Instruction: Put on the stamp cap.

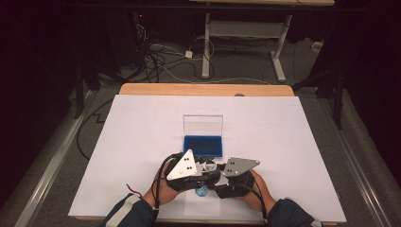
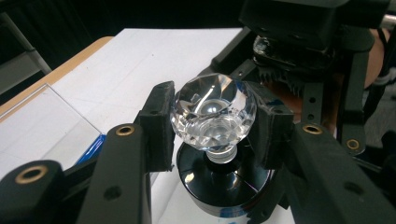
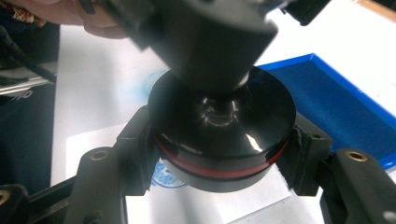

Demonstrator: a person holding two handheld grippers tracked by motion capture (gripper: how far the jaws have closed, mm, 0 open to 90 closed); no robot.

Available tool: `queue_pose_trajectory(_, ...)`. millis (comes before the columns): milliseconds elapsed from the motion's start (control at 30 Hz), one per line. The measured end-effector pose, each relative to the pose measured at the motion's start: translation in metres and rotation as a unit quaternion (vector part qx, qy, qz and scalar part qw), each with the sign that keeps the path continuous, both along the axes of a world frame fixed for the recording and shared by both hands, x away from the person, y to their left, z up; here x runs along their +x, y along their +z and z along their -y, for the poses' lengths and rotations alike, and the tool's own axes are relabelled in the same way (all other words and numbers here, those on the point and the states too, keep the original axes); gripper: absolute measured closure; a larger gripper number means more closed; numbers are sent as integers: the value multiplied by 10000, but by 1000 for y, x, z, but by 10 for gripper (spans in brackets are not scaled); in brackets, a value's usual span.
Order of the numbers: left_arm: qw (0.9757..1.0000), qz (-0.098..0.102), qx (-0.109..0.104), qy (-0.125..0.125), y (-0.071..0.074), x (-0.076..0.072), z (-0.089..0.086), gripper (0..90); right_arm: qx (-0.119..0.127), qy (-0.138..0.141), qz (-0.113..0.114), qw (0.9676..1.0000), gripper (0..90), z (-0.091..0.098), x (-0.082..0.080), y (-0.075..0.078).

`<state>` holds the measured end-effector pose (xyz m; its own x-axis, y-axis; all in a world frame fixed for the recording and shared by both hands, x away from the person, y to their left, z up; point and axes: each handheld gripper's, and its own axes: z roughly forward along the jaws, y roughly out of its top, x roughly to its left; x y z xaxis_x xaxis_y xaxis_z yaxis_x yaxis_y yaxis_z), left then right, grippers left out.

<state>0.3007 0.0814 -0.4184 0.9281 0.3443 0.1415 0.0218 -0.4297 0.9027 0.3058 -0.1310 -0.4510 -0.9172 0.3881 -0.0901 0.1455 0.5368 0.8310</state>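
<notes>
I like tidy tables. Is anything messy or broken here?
Nothing looks broken or spilled. The left gripper clamps the crystal knob, the right gripper clamps the black round base. A blue stamp mark on the white paper looks deliberate.

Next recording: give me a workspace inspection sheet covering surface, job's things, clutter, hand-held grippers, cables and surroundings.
Surface: white sheet covering a wooden table.
Job's things: crystal-knobbed stamp with round black base, over a blue print; open blue ink pad case behind.
Clutter: nothing seen.
Grippers: left hand-held gripper shut on the crystal knob; right hand-held gripper shut on the black base.
Cables: one trailing from each gripper; loose tangle on the floor.
Surroundings: dark room, desk frame beyond.
</notes>
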Motion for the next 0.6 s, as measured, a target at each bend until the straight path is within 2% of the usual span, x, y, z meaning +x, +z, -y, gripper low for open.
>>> queue_pose_trajectory(400,10000,-67,-27,40,0,3,-1,547,18,120,-91,9999,358,-2,1,-2)
queue_pose_trajectory(600,9998,-155,-78,17,1,5,-3,547,2,194,-51,9998,337,-3,0,-2)
